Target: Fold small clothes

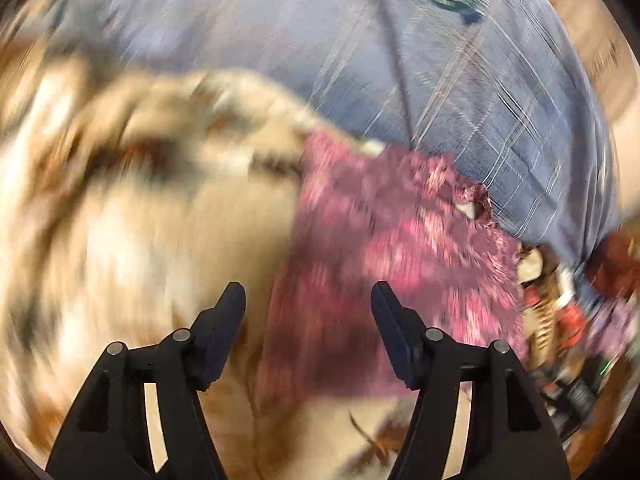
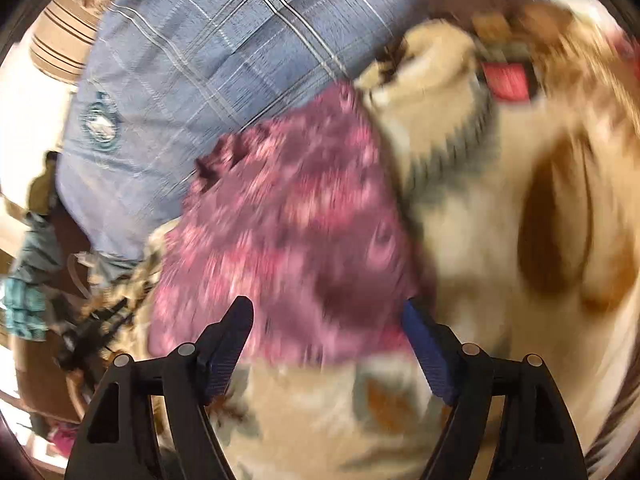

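Observation:
A small pink and maroon patterned garment (image 1: 384,248) lies flat on a cream and brown blanket (image 1: 152,240); both views are blurred by motion. My left gripper (image 1: 308,296) hangs above the garment's near left part, open, with nothing between its fingers. In the right wrist view the same garment (image 2: 288,232) spreads ahead of my right gripper (image 2: 328,312), which is open above the garment's near edge and grips nothing. The garment's far corner looks bunched and frayed (image 1: 472,196).
A blue checked sheet (image 1: 280,40) covers the bed beyond the garment, also visible in the right wrist view (image 2: 208,60). Cluttered items (image 1: 560,320) sit off the bed's edge at right. A heap of cream and brown bedding (image 2: 520,160) with a red patch (image 2: 506,82) rises at right.

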`<action>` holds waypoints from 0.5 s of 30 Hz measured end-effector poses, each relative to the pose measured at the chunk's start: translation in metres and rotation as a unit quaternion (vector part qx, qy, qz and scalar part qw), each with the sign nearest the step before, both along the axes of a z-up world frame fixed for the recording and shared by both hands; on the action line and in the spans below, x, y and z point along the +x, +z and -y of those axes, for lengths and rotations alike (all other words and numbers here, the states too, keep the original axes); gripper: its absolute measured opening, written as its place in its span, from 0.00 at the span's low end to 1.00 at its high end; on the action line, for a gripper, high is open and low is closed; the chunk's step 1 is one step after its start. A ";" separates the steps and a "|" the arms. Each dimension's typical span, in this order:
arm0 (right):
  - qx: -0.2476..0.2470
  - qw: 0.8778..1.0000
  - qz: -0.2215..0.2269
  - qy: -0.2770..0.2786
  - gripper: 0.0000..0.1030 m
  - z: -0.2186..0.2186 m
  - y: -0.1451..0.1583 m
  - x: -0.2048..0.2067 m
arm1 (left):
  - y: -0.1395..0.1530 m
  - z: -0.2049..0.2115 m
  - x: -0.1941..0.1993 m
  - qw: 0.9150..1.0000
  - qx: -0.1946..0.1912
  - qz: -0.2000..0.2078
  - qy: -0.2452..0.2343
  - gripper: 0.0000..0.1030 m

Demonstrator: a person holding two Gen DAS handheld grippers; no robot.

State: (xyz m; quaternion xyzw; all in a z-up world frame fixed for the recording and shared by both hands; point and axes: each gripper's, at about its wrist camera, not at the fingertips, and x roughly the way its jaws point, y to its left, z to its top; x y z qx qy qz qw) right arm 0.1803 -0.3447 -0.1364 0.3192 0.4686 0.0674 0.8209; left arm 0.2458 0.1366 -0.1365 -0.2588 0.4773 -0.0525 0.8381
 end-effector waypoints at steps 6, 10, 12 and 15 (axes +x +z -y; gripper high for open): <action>0.132 0.991 0.022 -0.026 0.77 -0.008 -0.023 -0.009 | -0.045 0.015 -0.049 0.994 -0.110 0.005 0.010 0.63; 0.138 0.990 0.024 -0.025 0.77 -0.024 -0.029 0.003 | -0.042 0.046 -0.043 0.985 -0.171 0.019 -0.028 0.63; 0.155 0.986 0.022 -0.048 0.77 -0.024 -0.036 0.008 | -0.048 0.057 -0.031 0.983 -0.181 0.011 -0.023 0.63; 0.181 0.981 -0.001 -0.065 0.75 -0.032 -0.058 0.021 | -0.071 0.059 -0.017 0.974 -0.227 -0.017 0.012 0.63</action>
